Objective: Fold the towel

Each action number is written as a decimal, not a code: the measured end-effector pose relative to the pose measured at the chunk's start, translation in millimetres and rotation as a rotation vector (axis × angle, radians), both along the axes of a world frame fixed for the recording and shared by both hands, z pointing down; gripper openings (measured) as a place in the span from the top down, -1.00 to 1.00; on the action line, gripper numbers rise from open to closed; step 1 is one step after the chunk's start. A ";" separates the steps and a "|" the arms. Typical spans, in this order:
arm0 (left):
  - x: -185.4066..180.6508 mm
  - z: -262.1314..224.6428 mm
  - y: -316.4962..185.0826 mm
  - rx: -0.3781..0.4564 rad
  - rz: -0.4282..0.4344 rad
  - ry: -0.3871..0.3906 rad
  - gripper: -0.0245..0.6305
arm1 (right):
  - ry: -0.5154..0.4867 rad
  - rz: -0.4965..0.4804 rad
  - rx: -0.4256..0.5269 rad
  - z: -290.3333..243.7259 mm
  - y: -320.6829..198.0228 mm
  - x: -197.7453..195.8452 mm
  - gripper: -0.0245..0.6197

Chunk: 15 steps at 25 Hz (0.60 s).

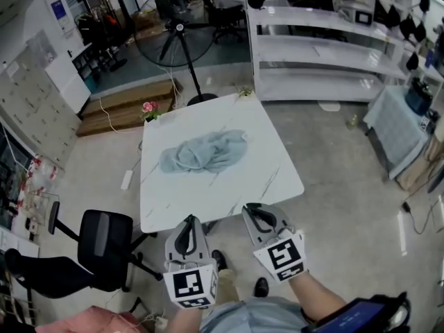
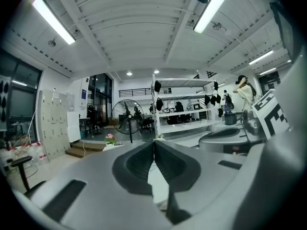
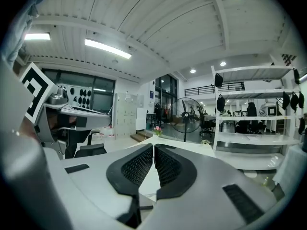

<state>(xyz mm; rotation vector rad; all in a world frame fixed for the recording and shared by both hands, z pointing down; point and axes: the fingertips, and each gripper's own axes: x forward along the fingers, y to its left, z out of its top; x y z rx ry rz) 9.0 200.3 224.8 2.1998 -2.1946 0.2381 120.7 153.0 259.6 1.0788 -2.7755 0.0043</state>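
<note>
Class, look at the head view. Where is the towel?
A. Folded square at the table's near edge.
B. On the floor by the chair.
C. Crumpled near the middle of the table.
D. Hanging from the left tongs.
C: the towel lies in a bunched heap on the white table, unfolded.

Floor: pale grey concrete.
Table: white marbled top, mid-room.
Fan: large black pedestal fan, beyond the table's far edge.
Shelving: white open racks, far right.
Steps: low wooden platform, far left.
Lockers: pale bank, left wall.
Chair: black office chair, near left.
Light: long ceiling tubes, lit.
</note>
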 end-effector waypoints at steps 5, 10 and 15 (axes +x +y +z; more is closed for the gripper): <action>-23.4 16.9 -32.1 -0.041 -0.011 0.041 0.90 | 0.024 -0.002 -0.033 13.4 -32.3 -22.8 0.84; -59.9 35.6 -89.4 -0.076 0.012 0.078 0.90 | 0.057 0.004 -0.051 30.1 -82.4 -58.5 0.84; -95.9 36.8 -148.0 -0.083 0.062 0.091 0.90 | 0.063 0.017 -0.040 26.1 -137.6 -96.5 0.83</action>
